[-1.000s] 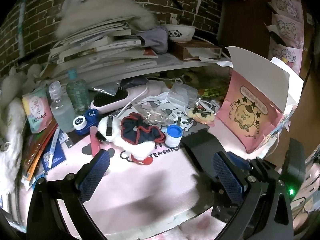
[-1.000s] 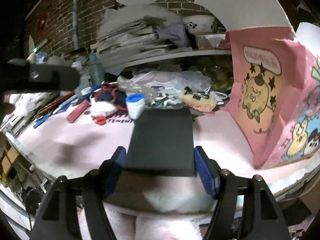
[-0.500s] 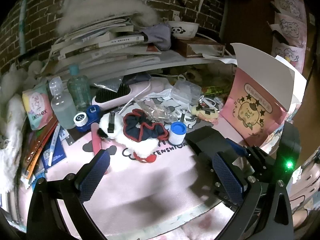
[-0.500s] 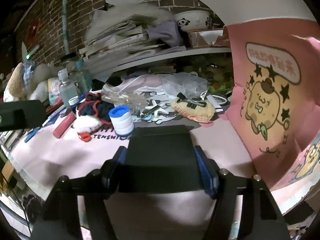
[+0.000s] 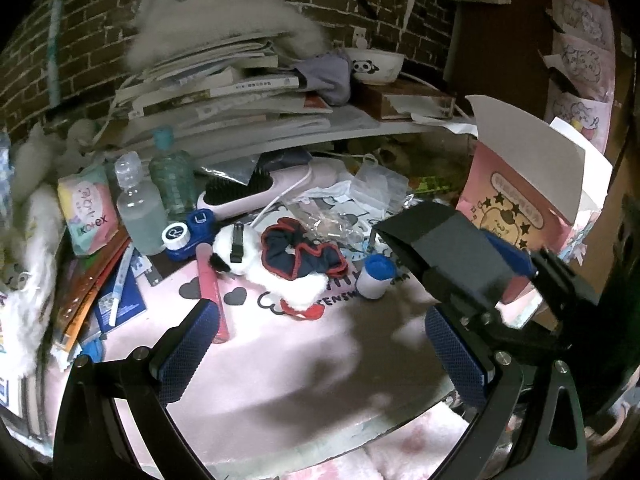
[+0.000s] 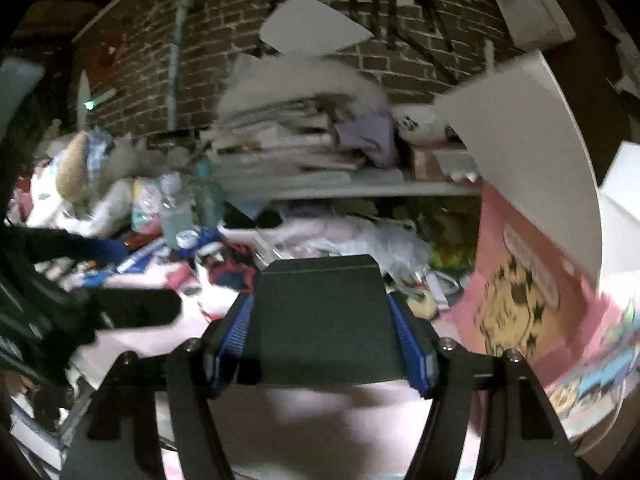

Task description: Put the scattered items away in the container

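Right gripper [image 6: 326, 336]: its two blue-padded fingers [image 6: 412, 346] pinch a flat matte black rectangular box [image 6: 320, 320] by its two long sides.
Black box: it lies between the fingers and reaches past their tips, with its far end tilted a little upward. It hangs above the pink table mat [image 6: 316, 420] and touches nothing else. In the left wrist view the same box [image 5: 452, 248] shows in the air, just beside the container.
Container: a tall pink cardboard box with a cartoon print and open white flaps [image 6: 532, 264] stands at the right, near the held box but apart from it.
Left gripper [image 5: 316, 344]: its fingers [image 5: 184, 354] are spread wide over the mat and nothing is between them.
Scattered items: a small white bottle with a blue cap [image 5: 376, 276], a navy and red scrunchie [image 5: 300, 256] and a pink tube [image 5: 212, 284] lie on the mat beyond the left fingers.
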A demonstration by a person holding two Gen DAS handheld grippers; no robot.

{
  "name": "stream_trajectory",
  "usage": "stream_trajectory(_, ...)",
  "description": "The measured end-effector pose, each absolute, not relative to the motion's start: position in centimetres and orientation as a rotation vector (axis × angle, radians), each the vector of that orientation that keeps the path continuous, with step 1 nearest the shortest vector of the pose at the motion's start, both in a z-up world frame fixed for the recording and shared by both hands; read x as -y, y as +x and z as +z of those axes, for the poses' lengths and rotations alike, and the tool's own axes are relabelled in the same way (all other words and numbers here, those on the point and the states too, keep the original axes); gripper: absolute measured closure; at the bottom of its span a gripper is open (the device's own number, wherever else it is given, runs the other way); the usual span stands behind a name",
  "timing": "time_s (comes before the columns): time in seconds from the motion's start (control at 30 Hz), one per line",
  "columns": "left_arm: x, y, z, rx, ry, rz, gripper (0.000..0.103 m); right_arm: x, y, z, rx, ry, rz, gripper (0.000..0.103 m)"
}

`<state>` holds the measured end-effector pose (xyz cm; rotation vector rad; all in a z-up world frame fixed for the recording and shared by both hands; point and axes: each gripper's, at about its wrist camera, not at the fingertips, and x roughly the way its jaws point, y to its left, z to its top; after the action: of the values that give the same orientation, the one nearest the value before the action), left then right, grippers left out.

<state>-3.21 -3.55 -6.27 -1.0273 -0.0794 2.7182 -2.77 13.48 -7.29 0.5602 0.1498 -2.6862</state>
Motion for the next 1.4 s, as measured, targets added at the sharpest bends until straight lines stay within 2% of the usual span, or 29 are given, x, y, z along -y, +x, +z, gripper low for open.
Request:
stream_trajectory(0.1,4.2,-2.9,-5.7,0.13,-1.006,2.716,0.0,-13.2,-2.6,-5.5,-0.174,0.523,-2.635,0.039)
stream_trajectory(0.4,4.4,-2.2,-5.1,0.08,-1.01,2.751,0.0,-12.7,-2.3,-1.2,-0.22,0.43,-2.554,0.039)
stream_trajectory(0.63,3.6,-2.4,-4.8,0.055,-1.004,2.737,0.0,-16.8,-1.7,4.8,-0.15,0.341,-2.575,0.039)
stream_trajectory(0.77,3.1,-2.6,-4.6,0.051,-0.999,2.734,0.0,-21.2,-2.2,7.7,-0.01,0.4,-2.533,0.039)
stream_trajectory(0.87,2.7,-2.7,-4.6,0.042,-0.997,2.733,0.0,-24.0,-2.4,9.1,0.004,0.428,-2.588,0.039)
stream_trajectory(1.03,1.9,-2.9,-4.4,0.029,-0.995,2.733,0.0,-27.0,-4.4,9.0,-0.1,0.607,-2.707,0.039)
stream_trajectory(1.23,1.6,-3.0,-4.5,0.03,-1.007,2.731,0.0,-28.9,-8.5,6.2,-0.166,0.929,-2.647,0.039)
stream_trajectory(1.4,1.4,-3.0,-4.6,0.015,-1.016,2.735,0.0,-29.0,-10.9,3.9,-0.312,1.101,-2.608,0.039)
